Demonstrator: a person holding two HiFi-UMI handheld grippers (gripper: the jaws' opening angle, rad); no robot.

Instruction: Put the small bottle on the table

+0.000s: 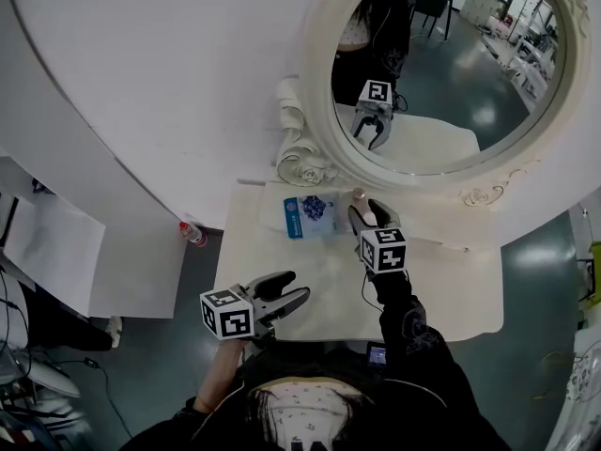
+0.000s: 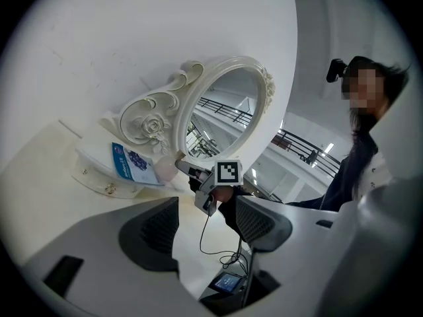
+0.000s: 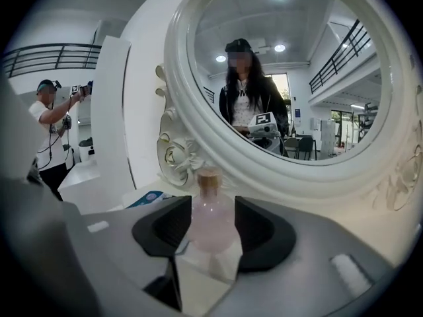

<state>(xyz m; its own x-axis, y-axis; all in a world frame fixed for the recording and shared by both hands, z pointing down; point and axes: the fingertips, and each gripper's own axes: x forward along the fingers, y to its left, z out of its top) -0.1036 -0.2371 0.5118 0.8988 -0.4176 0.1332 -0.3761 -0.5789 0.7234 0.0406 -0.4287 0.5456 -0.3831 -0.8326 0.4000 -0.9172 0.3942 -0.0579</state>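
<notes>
The right tool [image 3: 213, 233] stands spread wide, one pad on either side of the small pink round-bellied glass bottle with a cork stopper [image 3: 210, 207]. The bottle stands upright on the cream surface [image 1: 441, 289] near its back edge, below the ornate white round mirror [image 3: 177, 78]. The left tool [image 2: 206, 224] is spread and holds nothing.

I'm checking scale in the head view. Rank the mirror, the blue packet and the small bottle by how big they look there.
1. mirror, by far the largest
2. blue packet
3. small bottle, smallest, though only its top shows
</notes>
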